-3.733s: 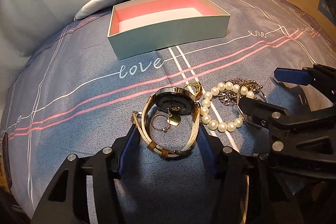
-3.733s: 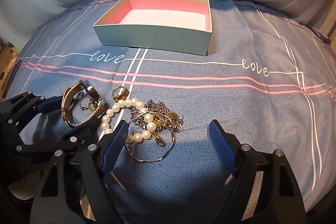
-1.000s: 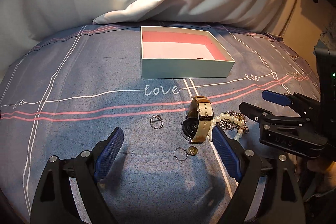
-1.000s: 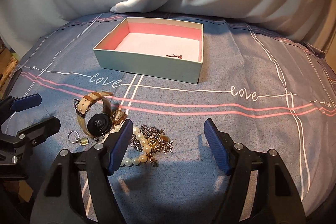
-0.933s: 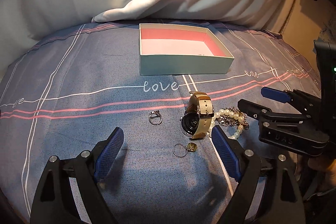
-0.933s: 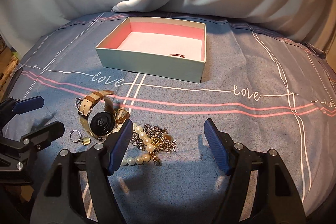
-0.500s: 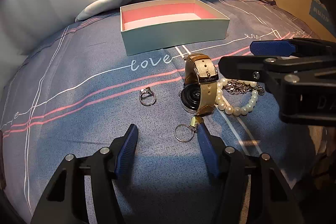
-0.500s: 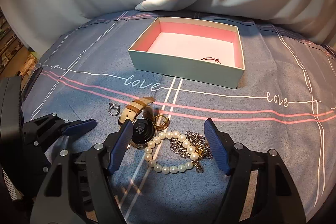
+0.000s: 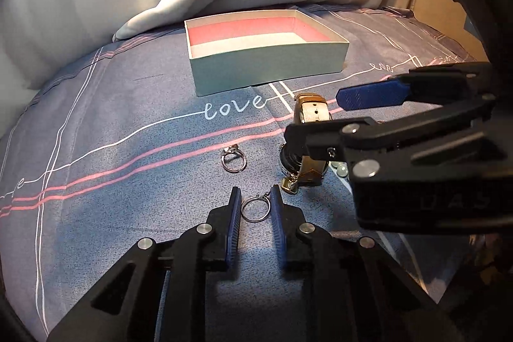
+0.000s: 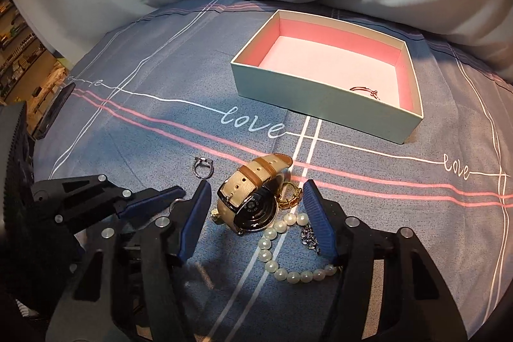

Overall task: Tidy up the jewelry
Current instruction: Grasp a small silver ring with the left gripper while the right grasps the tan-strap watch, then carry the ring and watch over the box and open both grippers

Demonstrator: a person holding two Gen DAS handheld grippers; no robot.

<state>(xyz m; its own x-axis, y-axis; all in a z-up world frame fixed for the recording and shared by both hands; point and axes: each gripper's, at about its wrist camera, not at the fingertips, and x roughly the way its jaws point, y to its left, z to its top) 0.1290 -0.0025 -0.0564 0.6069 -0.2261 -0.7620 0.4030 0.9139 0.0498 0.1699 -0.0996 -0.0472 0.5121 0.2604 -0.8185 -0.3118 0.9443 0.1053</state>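
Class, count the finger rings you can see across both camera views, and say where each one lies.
3. A silver ring lies between the left claw's pads; a stone-set silver ring rests on the blue bedsheet; a thin rose-gold ring lies inside the pink-lined box. Others may hide beneath the pile.

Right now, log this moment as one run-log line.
left tool: closing around hoop ring | right tool: closing, straddles watch | box: one piece inside
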